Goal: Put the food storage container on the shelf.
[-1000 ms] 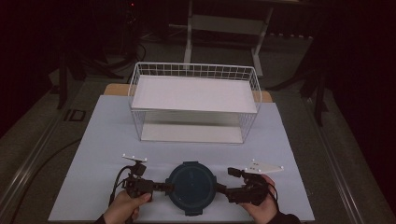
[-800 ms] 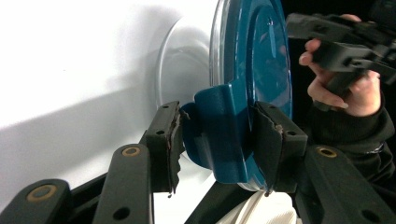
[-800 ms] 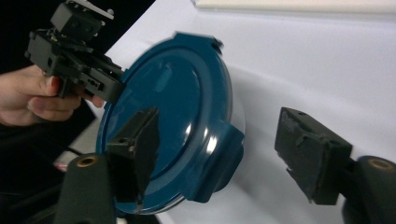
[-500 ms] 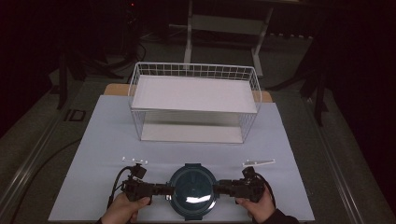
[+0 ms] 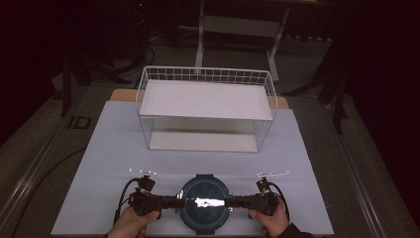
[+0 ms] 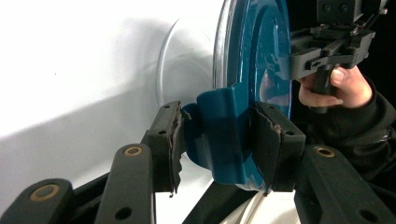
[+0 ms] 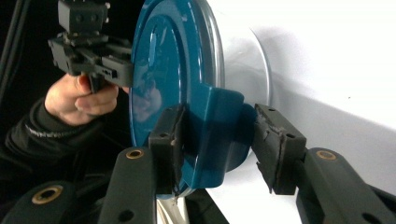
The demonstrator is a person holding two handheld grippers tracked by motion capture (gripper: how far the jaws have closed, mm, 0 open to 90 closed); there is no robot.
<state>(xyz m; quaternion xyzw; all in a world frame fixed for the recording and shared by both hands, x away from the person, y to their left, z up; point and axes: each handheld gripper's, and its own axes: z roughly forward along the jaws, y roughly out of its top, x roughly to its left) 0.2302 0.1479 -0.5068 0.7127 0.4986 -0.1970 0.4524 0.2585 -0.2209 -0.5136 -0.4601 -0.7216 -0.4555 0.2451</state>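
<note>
A round container with a dark blue lid sits at the table's front edge. My left gripper reaches in from the left. In the left gripper view it is shut on the lid's blue side tab, a pad on each face. My right gripper comes in from the right. Its jaws have just been closing, and in the right gripper view it has the opposite tab between its pads, both touching. The other hand and its gripper show behind the lid.
A white wire basket holding a white shelf board stands at the middle back of the white table mat. Dark floor and stand legs lie beyond the table. Open mat stretches between the basket and the container.
My right gripper has come down to the container's right side and its jaws have closed onto the tab. The left gripper has stayed on its tab.
</note>
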